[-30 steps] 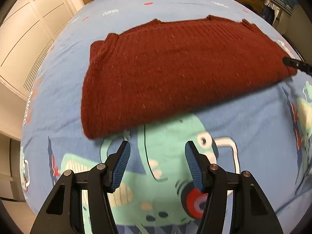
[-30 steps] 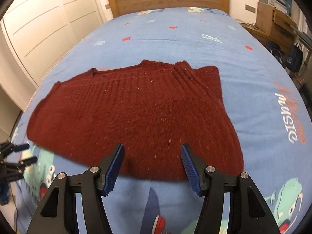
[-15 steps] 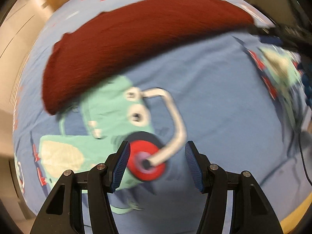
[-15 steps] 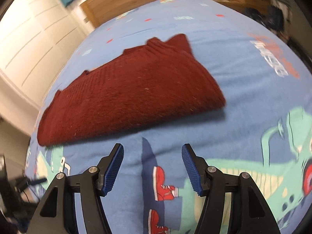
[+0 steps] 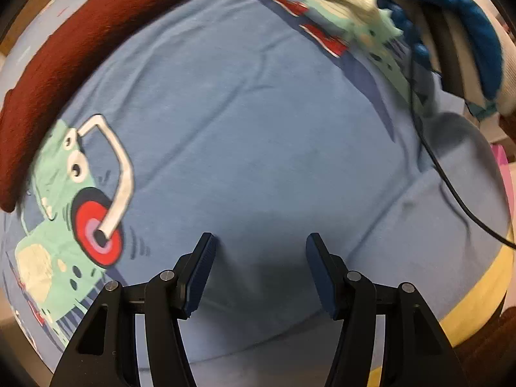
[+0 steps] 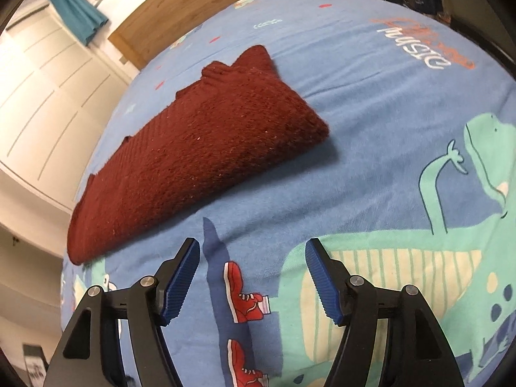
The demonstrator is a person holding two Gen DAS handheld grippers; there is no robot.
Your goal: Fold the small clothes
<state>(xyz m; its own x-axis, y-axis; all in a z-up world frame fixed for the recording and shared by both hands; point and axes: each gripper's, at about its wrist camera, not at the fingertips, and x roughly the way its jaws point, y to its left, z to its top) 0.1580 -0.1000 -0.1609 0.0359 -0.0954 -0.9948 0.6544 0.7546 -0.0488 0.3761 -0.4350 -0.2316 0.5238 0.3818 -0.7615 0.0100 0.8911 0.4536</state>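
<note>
The left gripper (image 5: 258, 251) points down at the bed (image 5: 258, 129) near its foot edge, its jaws spread wide with only blue sheet between the ribbed blue pads (image 5: 201, 274). It holds nothing and casts a dark shadow on the sheet just ahead of the fingertips. A printed green dinosaur with red headphones (image 5: 80, 206) lies to its left, and beyond that the dark red sweater (image 5: 64, 48) arcs across the upper left of the left wrist view, well apart from this gripper. At the upper right of the same view, blurred, a hand in a blue and white glove (image 5: 467, 25) shows, with a black cable (image 5: 451, 187) trailing down over the bed's edge.

The right gripper (image 6: 253, 251) is angled forward along the bed, jaws likewise wide and empty, above a printed pair of red sneakers (image 6: 245, 293). The sweater (image 6: 193, 158), folded into a long band, lies flat on the sheet ahead and to the left of this gripper, near but not touching it. A wooden headboard (image 6: 200, 6) and white wardrobe doors (image 6: 42, 96) stand beyond.
</note>
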